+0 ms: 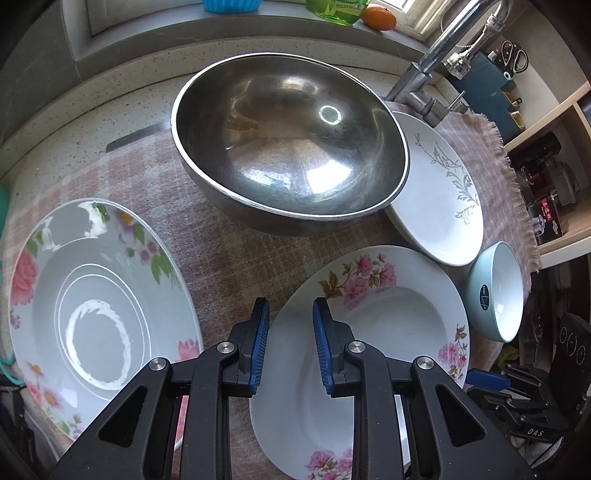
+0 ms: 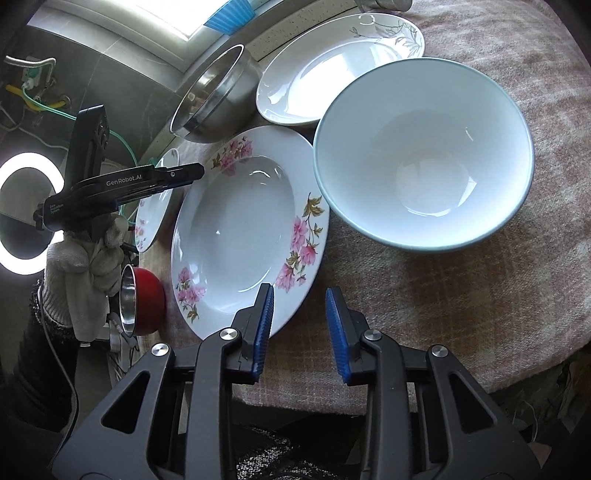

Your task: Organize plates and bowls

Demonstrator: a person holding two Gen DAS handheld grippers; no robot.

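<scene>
A pink-flowered deep plate (image 1: 388,332) (image 2: 243,229) lies on the checked cloth. A second flowered plate (image 1: 96,302) (image 2: 157,206) lies left of it. A large steel bowl (image 1: 291,144) (image 2: 218,99) stands behind, partly resting on a white plate with a grey leaf pattern (image 1: 439,192) (image 2: 332,66). A light blue bowl (image 1: 496,291) (image 2: 424,155) stands to the right. My left gripper (image 1: 290,314) (image 2: 184,173) is open and empty above the left rim of the pink-flowered plate. My right gripper (image 2: 300,306) is open and empty, at that plate's near right rim.
A pinkish checked cloth (image 1: 225,251) (image 2: 461,295) covers the counter. A tap (image 1: 443,55) stands at the back right. A red-and-steel cup (image 2: 142,299) sits off the cloth's left edge. An orange (image 1: 378,16), a green bottle and a blue container are on the windowsill.
</scene>
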